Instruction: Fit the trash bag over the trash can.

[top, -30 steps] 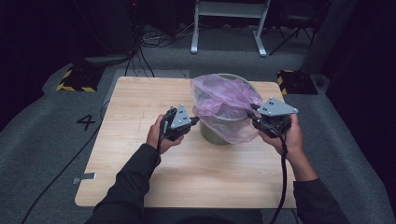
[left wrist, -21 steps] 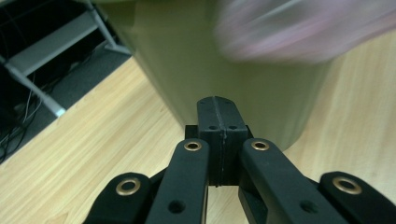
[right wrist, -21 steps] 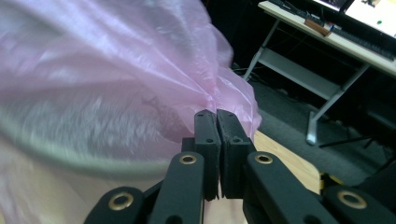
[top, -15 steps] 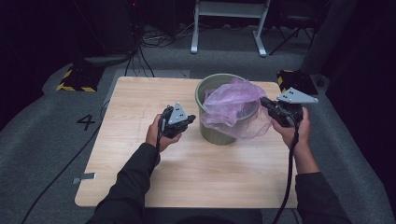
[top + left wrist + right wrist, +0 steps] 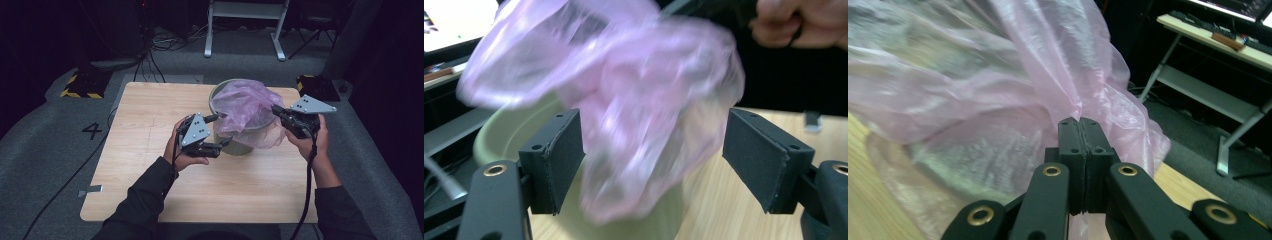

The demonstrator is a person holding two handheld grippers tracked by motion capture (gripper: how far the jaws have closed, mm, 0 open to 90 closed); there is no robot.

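High view, thin pink plastic bag [image 5: 245,105] draped over round green plastic bin [image 5: 239,142] upright on wooden counter [image 5: 150,130], right tool [image 5: 276,111] clamped on bag's right edge, left tool [image 5: 222,130] jaws apart beside bin.

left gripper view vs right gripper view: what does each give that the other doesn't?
Left gripper view alone: open jaws of the left gripper either side of the green bin, and the person's other hand beyond. Right gripper view alone: right gripper with jaws pressed together on the film, plus a desk frame behind. Both: the pink plastic bag and the wooden table.
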